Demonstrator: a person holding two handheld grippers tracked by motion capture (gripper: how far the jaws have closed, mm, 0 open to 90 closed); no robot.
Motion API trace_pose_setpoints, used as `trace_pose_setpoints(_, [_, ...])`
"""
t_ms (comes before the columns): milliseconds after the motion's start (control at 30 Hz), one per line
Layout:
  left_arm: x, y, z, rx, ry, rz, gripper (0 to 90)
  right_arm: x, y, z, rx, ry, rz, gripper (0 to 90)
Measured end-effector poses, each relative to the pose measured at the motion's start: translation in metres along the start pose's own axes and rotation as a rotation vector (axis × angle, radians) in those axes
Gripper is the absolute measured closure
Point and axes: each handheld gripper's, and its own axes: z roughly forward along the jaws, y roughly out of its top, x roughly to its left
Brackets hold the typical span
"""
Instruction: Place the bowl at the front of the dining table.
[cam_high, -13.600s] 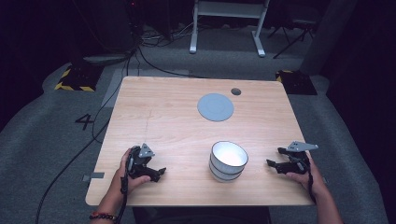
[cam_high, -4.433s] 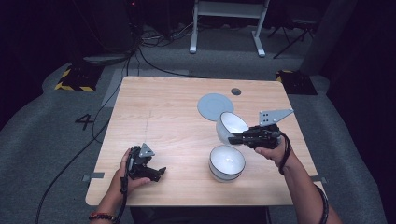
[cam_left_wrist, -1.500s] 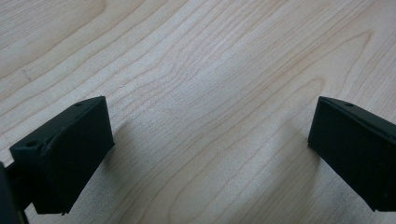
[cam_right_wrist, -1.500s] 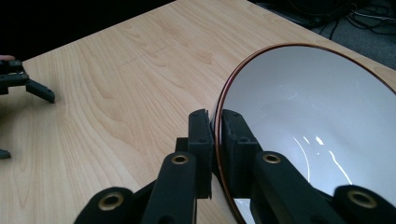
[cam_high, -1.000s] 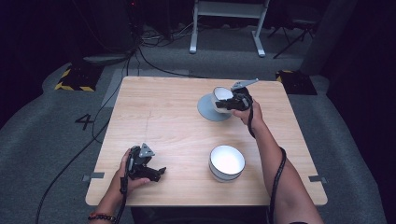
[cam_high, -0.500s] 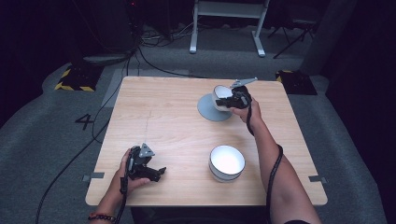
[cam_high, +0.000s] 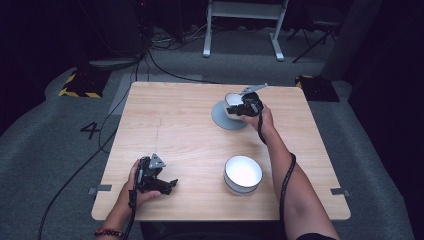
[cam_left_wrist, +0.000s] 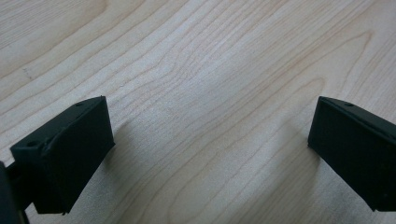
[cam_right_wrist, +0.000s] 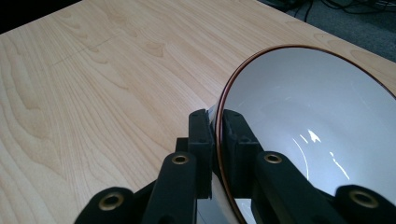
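The right gripper (cam_high: 239, 107) pinches the rim of a white ceramic bowl with a thin brown edge (cam_high: 231, 101), one jaw inside the wall and one outside, as the right gripper view shows (cam_right_wrist: 215, 140); the bowl (cam_right_wrist: 308, 135) hangs directly over the flat grey round disc (cam_high: 224, 119) that lies toward the far right of the light wooden tabletop (cam_high: 185, 130); whether its base already touches the disc I cannot tell, so the coming move looks to be a short lowering straight down, not a sideways carry. The bowl sits at about nine o'clock from the hand that holds it, and it appears tilted a little toward the gripper, so levelling it should come before letting go. A second white bowl (cam_high: 243, 174) stands at six o'clock from the disc, well apart from it. The left gripper (cam_high: 165, 184) rests near the tabletop's front left with its jaws spread wide over bare wood (cam_left_wrist: 201, 116), holding nothing; it is far from the disc.
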Motion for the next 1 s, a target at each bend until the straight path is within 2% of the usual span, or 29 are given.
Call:
trace_pose_setpoints(233, [0.000,0.000,0.000,0.002,-0.002,0.001,0.2,0.004,0.003,0.009,0.022,-0.024,-0.018,82.6])
trace_pose_setpoints(500, [0.000,0.000,0.000,-0.001,0.000,0.000,0.2,0.005,0.008,0.015,0.047,-0.078,-0.035,82.6])
trace_pose_setpoints(800, [0.000,0.000,0.000,0.003,-0.002,0.000,0.2,0.003,0.004,0.019,0.033,-0.093,-0.025,82.5])
trace_pose_setpoints(1000, [0.000,0.000,0.000,0.001,-0.002,-0.001,0.2,0.004,0.004,0.021,0.042,-0.089,-0.047,82.6])
